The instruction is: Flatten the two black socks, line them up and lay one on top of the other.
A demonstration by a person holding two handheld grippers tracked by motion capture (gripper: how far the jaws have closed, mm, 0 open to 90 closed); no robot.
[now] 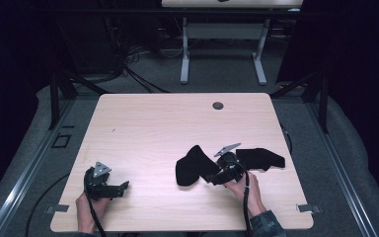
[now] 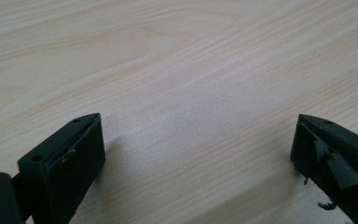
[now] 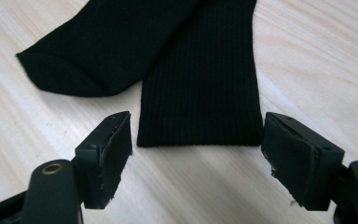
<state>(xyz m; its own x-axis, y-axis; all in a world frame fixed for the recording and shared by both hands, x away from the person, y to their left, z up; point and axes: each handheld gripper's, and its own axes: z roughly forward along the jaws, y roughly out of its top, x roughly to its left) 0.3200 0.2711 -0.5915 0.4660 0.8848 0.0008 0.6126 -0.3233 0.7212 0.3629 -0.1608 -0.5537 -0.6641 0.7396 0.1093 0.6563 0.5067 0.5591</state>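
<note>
A black sock (image 1: 192, 165) lies bent on the light wood table (image 1: 168, 123), right of centre. A second black sock (image 1: 260, 158) lies flat further right. My right gripper (image 1: 212, 178) sits between them and points left at the first sock. In the right gripper view the jaws of the right gripper (image 3: 196, 119) stand open, and the sock's ribbed cuff (image 3: 198, 93) ends just at their tips, with its toe (image 3: 60, 74) off to the left. The pads do not press on it. My left gripper (image 1: 122, 187) rests near the front left edge; in its own view the left gripper (image 2: 198, 117) is open over bare wood.
A round cable hole (image 1: 218, 105) sits near the table's far edge. Beyond the table stand another desk's white legs (image 1: 185, 64) and floor cables (image 1: 128, 64). Black frame struts (image 1: 59, 89) flank the table on both sides.
</note>
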